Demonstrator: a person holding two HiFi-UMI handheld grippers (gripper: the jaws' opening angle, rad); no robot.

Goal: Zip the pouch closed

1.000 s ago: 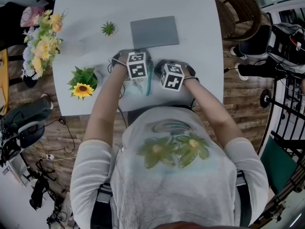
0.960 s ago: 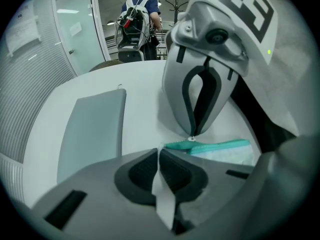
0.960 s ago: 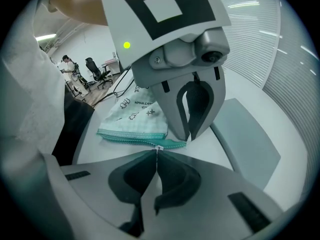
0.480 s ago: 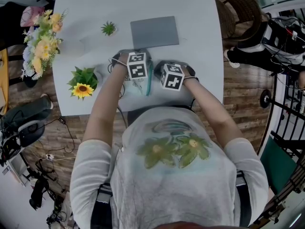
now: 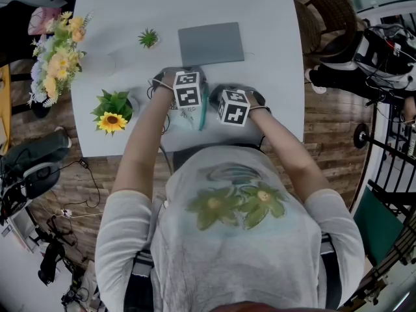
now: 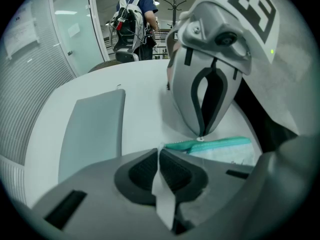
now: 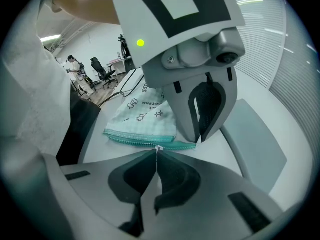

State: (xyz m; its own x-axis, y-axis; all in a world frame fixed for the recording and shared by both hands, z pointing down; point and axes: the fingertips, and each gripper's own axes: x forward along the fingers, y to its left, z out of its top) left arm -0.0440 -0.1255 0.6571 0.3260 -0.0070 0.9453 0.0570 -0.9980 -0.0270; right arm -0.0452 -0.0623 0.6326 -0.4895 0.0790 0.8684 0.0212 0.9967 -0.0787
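A pale printed pouch [image 7: 145, 115] with a teal zipper [image 7: 145, 142] lies near the front edge of the white table [image 5: 273, 57], between both grippers. My left gripper [image 6: 159, 152] is shut on a pale fabric tab at the pouch's end, where the zipper [image 6: 212, 144] begins. My right gripper [image 7: 157, 152] is shut on the small metal zipper pull [image 7: 159, 148]. In the left gripper view the right gripper [image 6: 201, 137] comes down onto the zipper just beyond my jaws. In the head view the marker cubes [image 5: 187, 88] cover most of the pouch [image 5: 195, 117].
A flat grey pad [image 5: 211, 43] lies behind the pouch. A sunflower pot [image 5: 114, 117], a small green plant [image 5: 148, 39] and a flower bouquet [image 5: 55, 54] stand at the table's left. A person with a backpack [image 6: 131, 21] stands beyond the table.
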